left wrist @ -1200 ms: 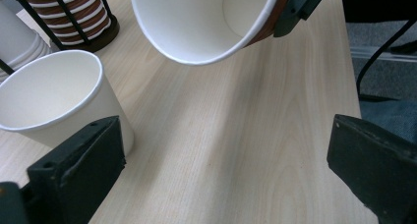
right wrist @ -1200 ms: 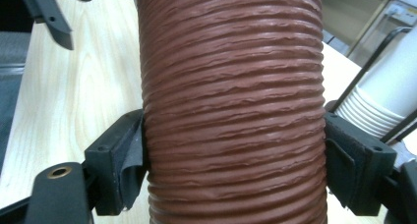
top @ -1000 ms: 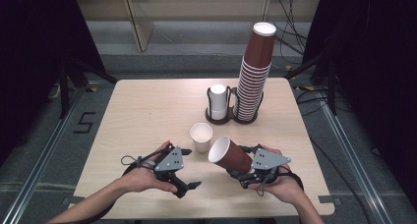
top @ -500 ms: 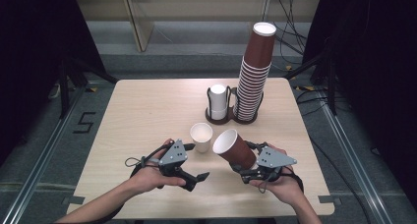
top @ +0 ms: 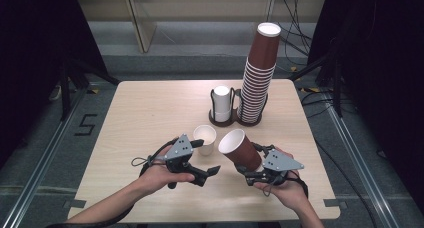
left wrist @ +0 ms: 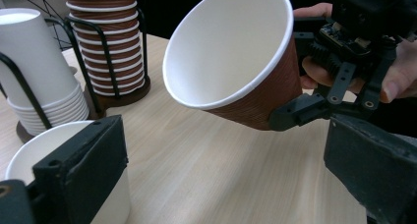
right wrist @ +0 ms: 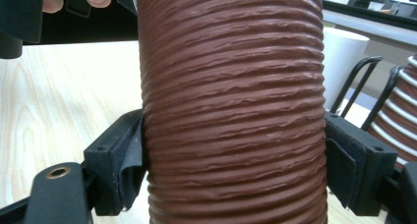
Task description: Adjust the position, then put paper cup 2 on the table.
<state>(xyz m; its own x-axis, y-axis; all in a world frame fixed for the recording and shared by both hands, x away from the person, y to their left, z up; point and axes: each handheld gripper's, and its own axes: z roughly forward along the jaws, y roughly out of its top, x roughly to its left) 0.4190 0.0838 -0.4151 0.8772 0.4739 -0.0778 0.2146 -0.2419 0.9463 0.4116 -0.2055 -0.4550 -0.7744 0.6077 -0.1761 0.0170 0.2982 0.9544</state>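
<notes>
Lifted slightly off the table and shifted toward its near-edge middle since a second earlier, the left tongs hang with their jaws spread and nothing between them. In the left gripper view those jaws frame the open mouth of the brown ribbed paper cup, with a jaw on either side and neither touching it.

That cup is held above the table near its front edge, right of centre, tilted so that its white inside faces up and toward the left tongs. The right tongs pinch it across its ribbed wall, both pads pressed flat against the sides as seen in the right gripper view, in the same place as a second before.

Just behind the left tongs a single white paper cup stands upright on the table. Farther back, right of centre, a black wire holder carries a short stack of white cups and, beside it, a tall stack of brown cups, leaning a little to the right.
</notes>
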